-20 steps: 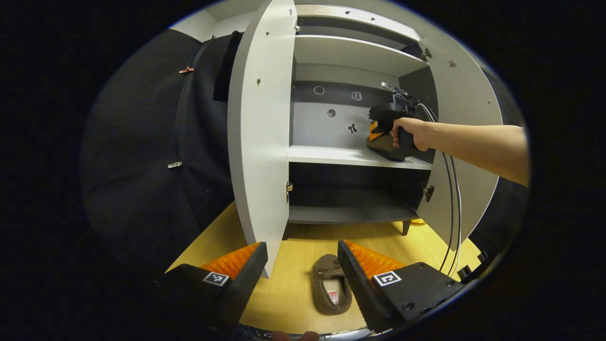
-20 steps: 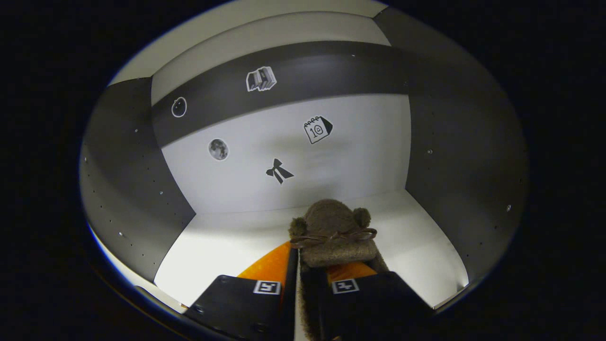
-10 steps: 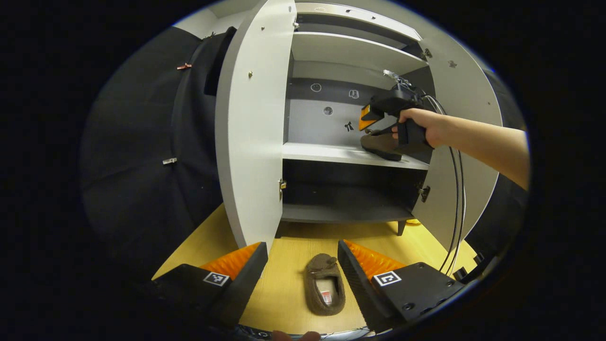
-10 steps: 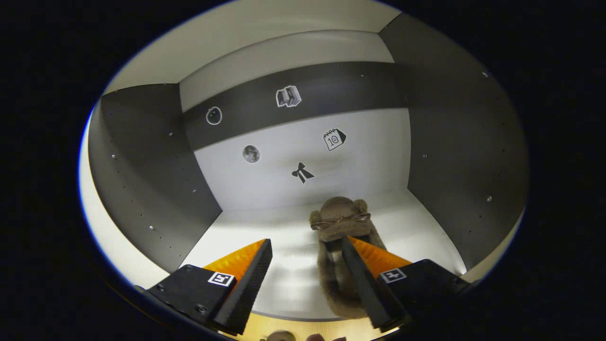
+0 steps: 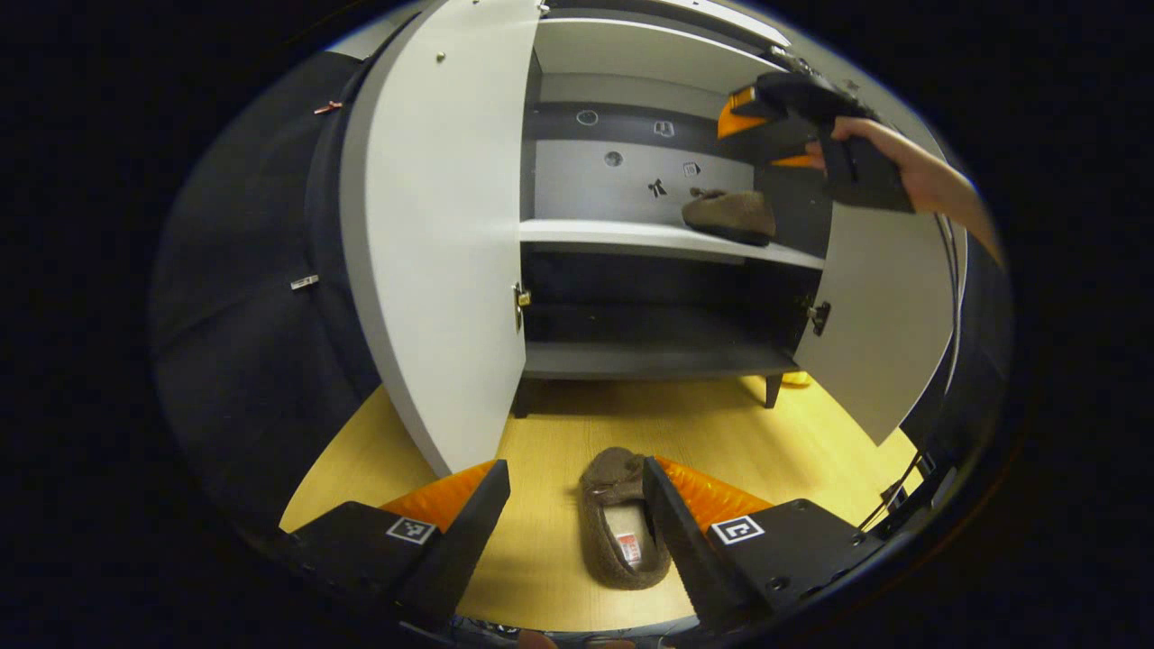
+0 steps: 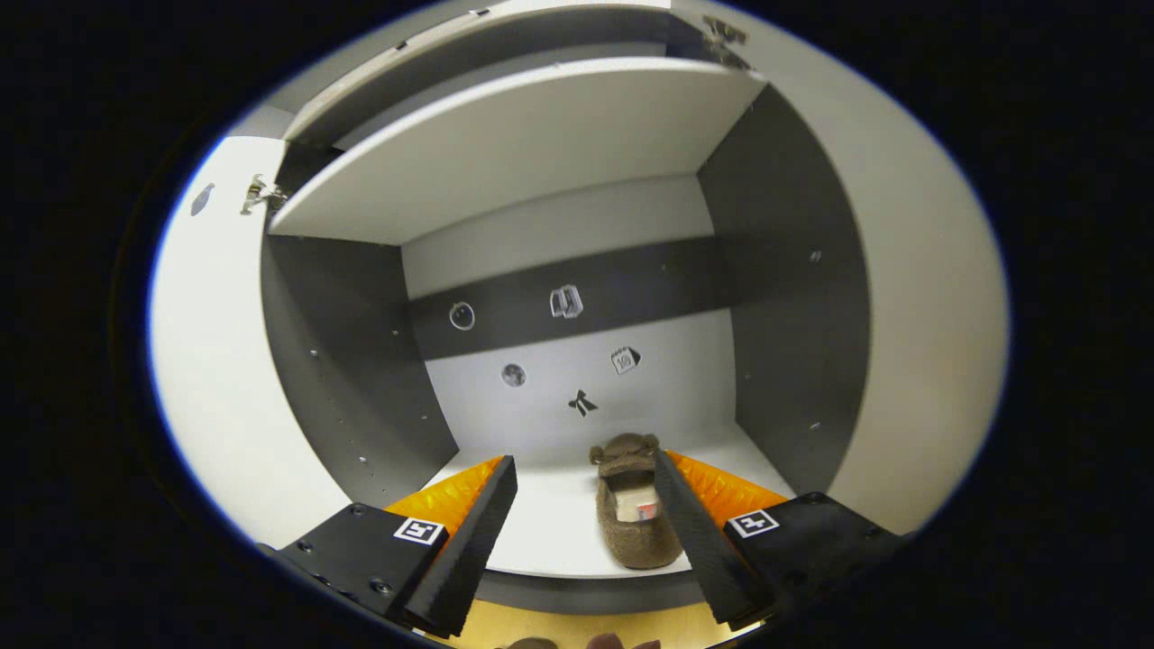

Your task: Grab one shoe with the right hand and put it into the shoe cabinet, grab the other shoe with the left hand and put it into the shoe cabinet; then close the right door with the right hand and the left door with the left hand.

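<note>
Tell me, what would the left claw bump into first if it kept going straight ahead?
Most likely the brown slipper on the wooden floor. It lies right between the open fingers of the left claw, toe towards the shoe cabinet. Depth is hard to judge in this view.

Two fuzzy brown slippers: one on the white middle shelf [image 5: 631, 236] of the cabinet [image 5: 728, 214], one on the yellow wooden floor [image 5: 559, 550] in front [image 5: 622, 518]. Two white cabinet doors, the left one [image 5: 433, 243] and the right one [image 5: 888, 306], both open. Five small stickers dot the cabinet's back panel [image 6: 577, 361]. Two black grippers with orange fingers [image 5: 575, 523] [image 6: 584, 518].
</note>
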### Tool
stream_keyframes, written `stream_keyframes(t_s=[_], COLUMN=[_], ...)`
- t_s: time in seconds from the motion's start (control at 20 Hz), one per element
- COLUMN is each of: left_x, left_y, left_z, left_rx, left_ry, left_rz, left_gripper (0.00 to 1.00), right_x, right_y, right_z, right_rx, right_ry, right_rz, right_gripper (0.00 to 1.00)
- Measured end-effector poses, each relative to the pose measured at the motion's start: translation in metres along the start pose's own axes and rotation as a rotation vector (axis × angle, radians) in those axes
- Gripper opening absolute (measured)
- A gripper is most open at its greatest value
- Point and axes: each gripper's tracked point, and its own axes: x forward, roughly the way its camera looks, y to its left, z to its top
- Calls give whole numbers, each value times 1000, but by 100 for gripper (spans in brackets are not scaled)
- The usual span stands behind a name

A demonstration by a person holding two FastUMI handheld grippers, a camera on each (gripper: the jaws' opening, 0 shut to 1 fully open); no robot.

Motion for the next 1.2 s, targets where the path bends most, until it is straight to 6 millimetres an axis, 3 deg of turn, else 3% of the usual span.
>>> stream_keyframes(t_s=[0.25,0.45,0.65,0.95,1.2], left_x=[37,73,93,128,152], left_y=[-24,-17,-16,-17,-14], left_z=[-41,-68,-110,-113,-115], left_rx=[32,12,15,94,118], left_ry=[63,94,184,147,158], left_rz=[-90,-65,-49,-45,-33], left_gripper=[86,73,66,53,41], right_x=[-78,-129,-167,-210,-242], right_y=[11,10,3,-22,-58], right_z=[28,39,37,20,17], right_rx=[-74,-76,-96,-110,-129], right_ry=[-82,-94,-89,-39,-35], right_rz=[25,38,32,-1,-68], right_gripper=[98,98,98,98,98])
